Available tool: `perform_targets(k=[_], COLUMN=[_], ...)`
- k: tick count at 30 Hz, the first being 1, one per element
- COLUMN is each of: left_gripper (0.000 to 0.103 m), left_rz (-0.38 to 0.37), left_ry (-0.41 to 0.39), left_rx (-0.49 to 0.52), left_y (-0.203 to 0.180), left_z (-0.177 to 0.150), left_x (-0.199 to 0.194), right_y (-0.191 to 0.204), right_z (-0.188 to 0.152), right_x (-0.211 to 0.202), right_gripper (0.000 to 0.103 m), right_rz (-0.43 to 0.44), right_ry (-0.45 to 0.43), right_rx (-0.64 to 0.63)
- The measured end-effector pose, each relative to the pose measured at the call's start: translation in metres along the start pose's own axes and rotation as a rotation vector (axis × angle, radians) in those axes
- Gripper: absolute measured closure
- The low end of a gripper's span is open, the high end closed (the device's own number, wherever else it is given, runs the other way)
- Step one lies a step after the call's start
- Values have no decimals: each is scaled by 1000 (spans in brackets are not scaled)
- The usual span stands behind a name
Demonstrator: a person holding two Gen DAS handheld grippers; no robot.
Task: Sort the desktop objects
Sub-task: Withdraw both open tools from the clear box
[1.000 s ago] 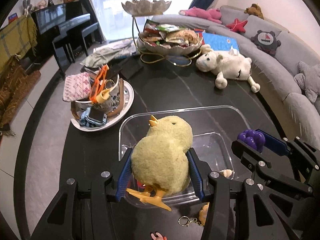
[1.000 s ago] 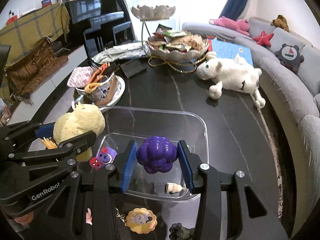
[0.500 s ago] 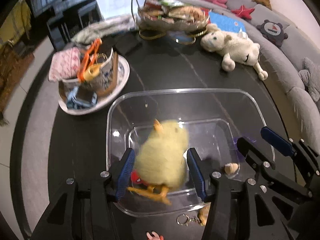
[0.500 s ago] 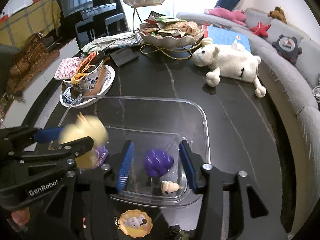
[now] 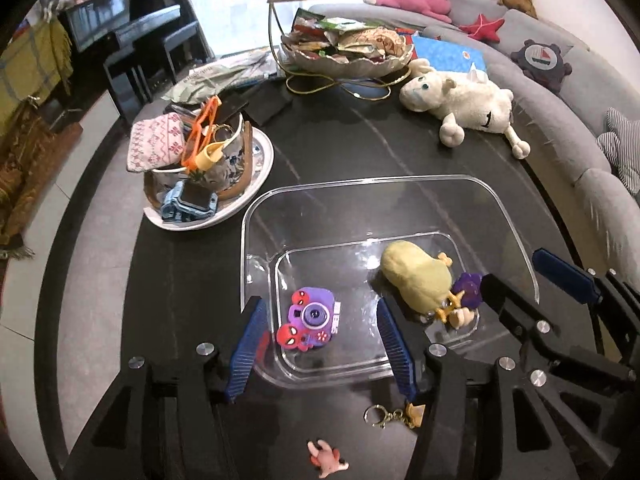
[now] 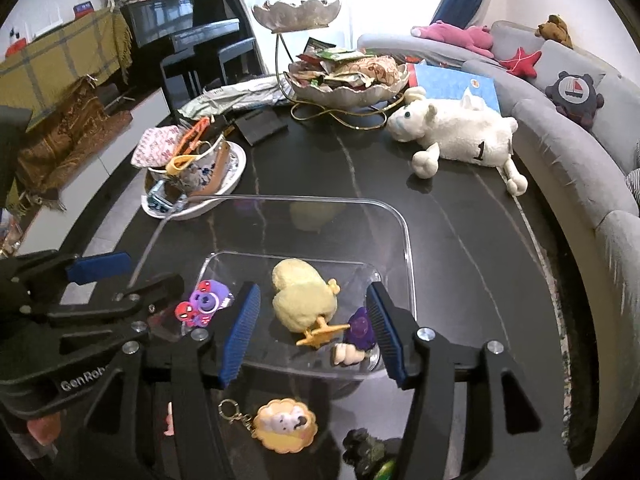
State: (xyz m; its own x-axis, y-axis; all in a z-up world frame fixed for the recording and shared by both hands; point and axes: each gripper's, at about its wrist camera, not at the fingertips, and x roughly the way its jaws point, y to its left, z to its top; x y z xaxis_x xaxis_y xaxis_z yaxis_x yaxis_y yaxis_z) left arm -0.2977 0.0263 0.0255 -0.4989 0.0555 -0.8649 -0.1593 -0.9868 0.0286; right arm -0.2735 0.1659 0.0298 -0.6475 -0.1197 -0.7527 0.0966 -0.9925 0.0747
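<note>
- Left tool (image 5: 318, 334), right tool (image 6: 312, 330): jaws opening, empty, over clear bin (image 5: 516, 216).
- Yellow chick (image 5: 416, 276): inside bin on its side, long axis diagonal, beak (image 5: 445, 258) toward bin's right wall.

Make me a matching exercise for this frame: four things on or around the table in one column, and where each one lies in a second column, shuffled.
Things:
1. chick
2. sheep
3. keychain
4. glasses

Places:
A. on the table, in front of the bin
B. in the cup on the plate
C. inside the clear bin
D. on the far side of the table, by the sofa

Pairs: 1-C, 2-D, 3-A, 4-B
</note>
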Motion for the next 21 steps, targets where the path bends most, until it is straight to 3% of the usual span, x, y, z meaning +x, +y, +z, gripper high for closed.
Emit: perform_targets(k=[21], left_gripper=[49], left_rz=[53], left_ry=[-149], left_rx=[-48], left_y=[8], left_z=[-53], left_x=[-85], right_y=[25], right_z=[-29], right_x=[-73], right_gripper=[47], right_rz=[27], right_ry=[-91], right_rx=[-27])
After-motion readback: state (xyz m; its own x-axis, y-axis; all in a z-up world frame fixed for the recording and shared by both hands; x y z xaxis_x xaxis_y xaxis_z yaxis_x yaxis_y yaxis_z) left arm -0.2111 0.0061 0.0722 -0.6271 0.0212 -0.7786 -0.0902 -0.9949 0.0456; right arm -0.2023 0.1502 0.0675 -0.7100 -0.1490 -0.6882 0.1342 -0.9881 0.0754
